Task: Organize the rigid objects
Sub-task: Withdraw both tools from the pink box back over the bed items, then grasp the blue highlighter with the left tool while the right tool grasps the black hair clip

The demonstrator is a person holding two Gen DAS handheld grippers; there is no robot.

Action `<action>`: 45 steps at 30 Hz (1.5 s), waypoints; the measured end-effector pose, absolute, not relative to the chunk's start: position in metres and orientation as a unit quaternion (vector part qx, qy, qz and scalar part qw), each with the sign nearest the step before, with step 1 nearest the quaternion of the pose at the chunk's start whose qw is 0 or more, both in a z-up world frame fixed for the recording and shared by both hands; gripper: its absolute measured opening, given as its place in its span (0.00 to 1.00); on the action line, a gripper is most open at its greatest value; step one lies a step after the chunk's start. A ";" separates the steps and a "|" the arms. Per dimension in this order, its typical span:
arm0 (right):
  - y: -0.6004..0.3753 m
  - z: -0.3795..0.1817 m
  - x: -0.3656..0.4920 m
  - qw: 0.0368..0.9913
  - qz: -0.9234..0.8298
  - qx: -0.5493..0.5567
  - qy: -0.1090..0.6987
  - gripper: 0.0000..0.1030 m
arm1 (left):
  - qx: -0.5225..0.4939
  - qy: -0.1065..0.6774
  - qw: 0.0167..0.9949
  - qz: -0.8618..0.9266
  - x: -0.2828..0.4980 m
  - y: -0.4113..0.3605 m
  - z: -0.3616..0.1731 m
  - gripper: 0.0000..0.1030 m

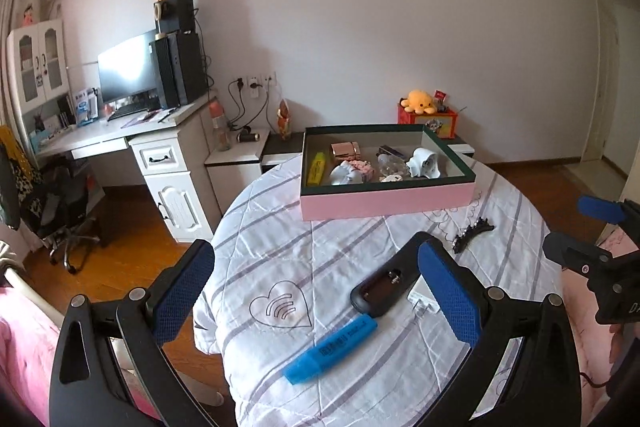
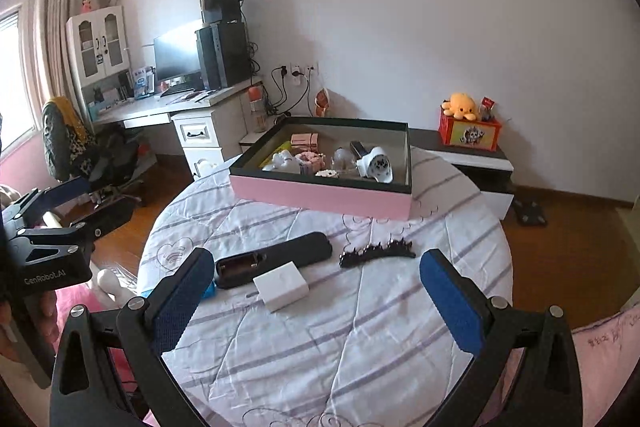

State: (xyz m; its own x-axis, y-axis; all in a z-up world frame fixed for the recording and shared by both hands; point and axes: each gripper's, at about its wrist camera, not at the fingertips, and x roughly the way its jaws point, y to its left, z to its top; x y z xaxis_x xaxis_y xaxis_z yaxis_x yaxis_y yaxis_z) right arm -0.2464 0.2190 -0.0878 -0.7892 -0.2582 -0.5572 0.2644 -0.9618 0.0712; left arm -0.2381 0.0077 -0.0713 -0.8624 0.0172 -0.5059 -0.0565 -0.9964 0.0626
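Left wrist view: the left tool (image 1: 316,291) hovers empty, fingers wide apart, over the tabletop (image 1: 280,227). A blue highlighter (image 1: 331,349) lies nearest; light, stiff and probably slick, best pinched mid-barrel. Beside it lies a black remote (image 1: 390,277).

Right wrist view: the right tool (image 2: 317,297) is likewise spread and empty above a white charger (image 2: 282,286) and a toothed hair clip (image 2: 378,250). The pink box (image 2: 324,195) holds a highlighter, small trinkets and a white adapter.

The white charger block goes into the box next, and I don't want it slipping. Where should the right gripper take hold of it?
Grip the white charger block across its two long flat sides, mid-body, coming from above. It lies flat on the cloth, prongs toward the left. The right gripper is open; the black remote sits close behind, so keep clear of it.
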 end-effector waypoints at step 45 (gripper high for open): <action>0.222 -0.182 -0.290 0.122 -0.900 0.419 -0.008 1.00 | -0.408 0.093 0.053 0.907 -0.267 -0.015 -0.202 0.97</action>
State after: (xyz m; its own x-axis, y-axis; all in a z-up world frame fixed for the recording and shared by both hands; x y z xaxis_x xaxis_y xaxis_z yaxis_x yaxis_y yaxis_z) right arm -0.2902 0.2223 -0.1816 -0.6184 -0.2261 -0.7526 0.2121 -0.9702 0.1172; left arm -0.2670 -0.0147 -0.2025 -0.6607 0.0213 -0.7504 -0.1726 -0.9771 0.1242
